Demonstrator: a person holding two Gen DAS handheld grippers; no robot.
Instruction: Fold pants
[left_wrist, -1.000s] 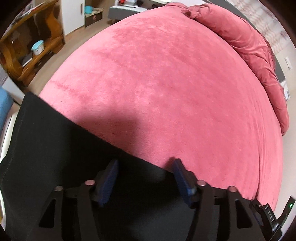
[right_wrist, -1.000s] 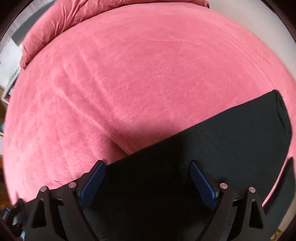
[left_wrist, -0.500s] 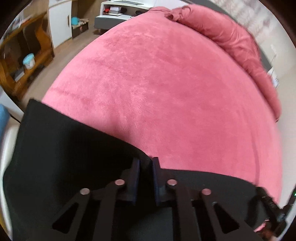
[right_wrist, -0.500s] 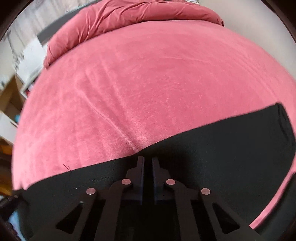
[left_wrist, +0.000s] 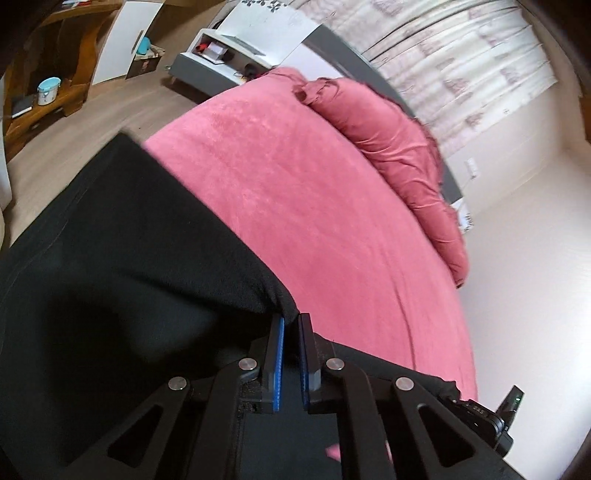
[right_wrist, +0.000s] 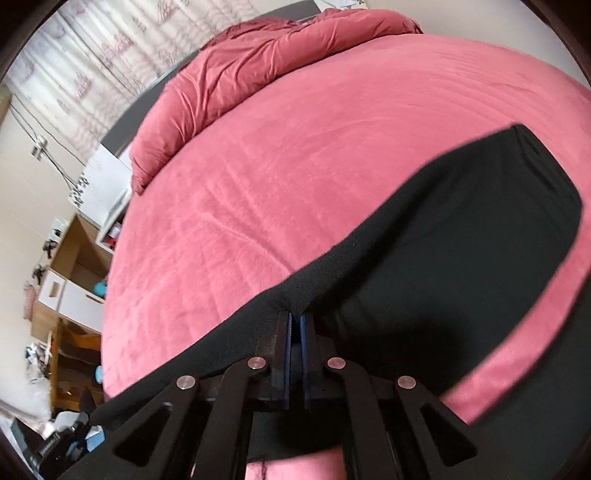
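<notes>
Both grippers, left (left_wrist: 290, 321) and right (right_wrist: 295, 319), have just clamped the pants (left_wrist: 110, 258) edge.
I see the cloth lifting off the bed (left_wrist: 314, 206); the fold can start.

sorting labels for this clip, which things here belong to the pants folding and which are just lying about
Job: black pants; left tongs and right tongs, each shut on the pants' edge; pink bed cover.
Lying about: bunched pink duvet; teal jar; wooden shelf.
</notes>
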